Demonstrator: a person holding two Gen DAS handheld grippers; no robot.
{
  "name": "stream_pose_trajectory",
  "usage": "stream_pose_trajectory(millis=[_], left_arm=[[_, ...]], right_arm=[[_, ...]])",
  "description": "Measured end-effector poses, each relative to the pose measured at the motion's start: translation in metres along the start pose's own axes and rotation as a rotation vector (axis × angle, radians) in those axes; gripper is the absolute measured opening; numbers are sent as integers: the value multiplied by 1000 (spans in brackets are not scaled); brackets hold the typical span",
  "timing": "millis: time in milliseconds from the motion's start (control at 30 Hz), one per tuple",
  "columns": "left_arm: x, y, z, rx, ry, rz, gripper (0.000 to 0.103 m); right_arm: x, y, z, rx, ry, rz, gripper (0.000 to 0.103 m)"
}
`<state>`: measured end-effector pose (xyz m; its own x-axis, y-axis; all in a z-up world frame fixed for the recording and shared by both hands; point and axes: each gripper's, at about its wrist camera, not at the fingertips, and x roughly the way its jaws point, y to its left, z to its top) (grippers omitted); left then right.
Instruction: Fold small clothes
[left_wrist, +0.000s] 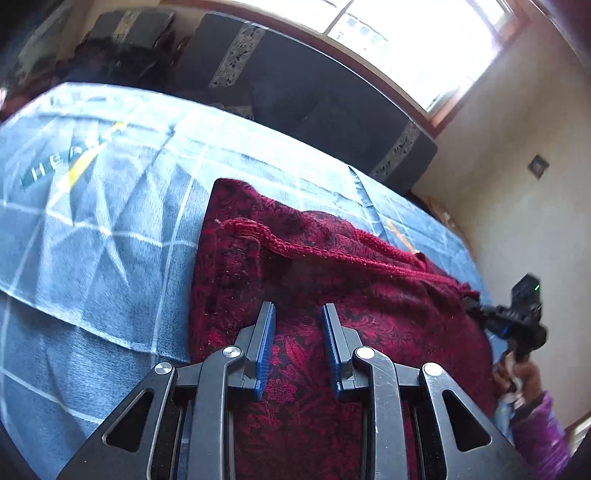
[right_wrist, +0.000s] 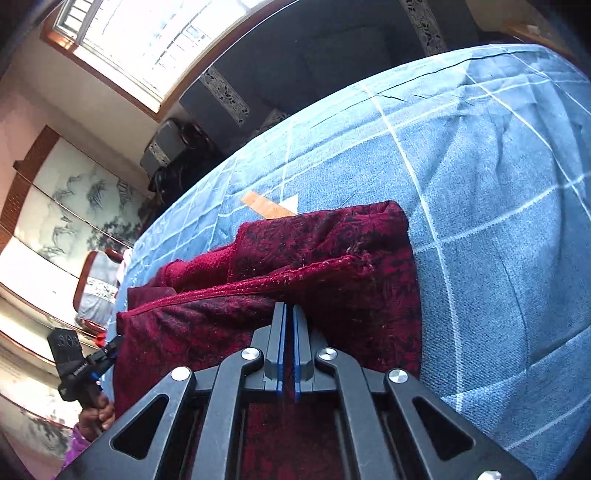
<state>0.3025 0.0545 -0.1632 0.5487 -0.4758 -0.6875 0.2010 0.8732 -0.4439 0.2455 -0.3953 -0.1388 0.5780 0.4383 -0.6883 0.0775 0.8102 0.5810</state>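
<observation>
Left tongs (left_wrist: 298, 310) hanging open over the red garment (left_wrist: 332, 295), right tongs (right_wrist: 289, 312) sitting closed, nothing gripped, blue bedspread (right_wrist: 498, 221) underneath.

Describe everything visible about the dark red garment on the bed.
The dark red garment looks like a thick knit with a black floral pattern and a ribbed edge band running across it. It lies partly folded in layers, flat on the blue checked bedspread. Neither tool visibly grips it: the left tool hovers open above it, the right tool is shut.
</observation>
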Motion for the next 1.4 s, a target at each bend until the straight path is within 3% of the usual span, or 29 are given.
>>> stream_pose_trajectory(millis=[100,167,233,300,367,500,833,1033,1100,1267,1400], left_arm=[[-11,-18,1,63,-28,29,30],[-21,-31,-1,109,-64,79,46],[-30,-46,-3,161,-114,136,55],[-40,-58,-7,206,-160,181,59],[-47,-66,-10,244,-181,237,72],[-58,-84,-21,324,-225,328,77],[-66,-106,-36,420,-246,402,82],[-62,-108,-39,431,-232,406,84],[-63,-102,-36,414,-216,378,84],[-70,-66,-17,284,-171,236,84],[-62,-29,-2,195,-79,75,84]], right_arm=[[-19,12,-3,-34,-75,-25,16],[-36,27,-10,-80,-135,-40,30],[-51,42,-21,-123,-165,-36,40],[-64,60,-36,-188,-191,-62,42],[-69,77,-54,-256,-192,-88,44],[-69,98,-87,-340,-190,-144,46],[-47,93,-124,-277,-178,-146,48],[-33,108,-133,-330,-194,-222,59],[-28,108,-134,-333,-194,-232,63],[-24,108,-136,-340,-199,-243,68],[-22,106,-135,-339,-194,-235,72]])
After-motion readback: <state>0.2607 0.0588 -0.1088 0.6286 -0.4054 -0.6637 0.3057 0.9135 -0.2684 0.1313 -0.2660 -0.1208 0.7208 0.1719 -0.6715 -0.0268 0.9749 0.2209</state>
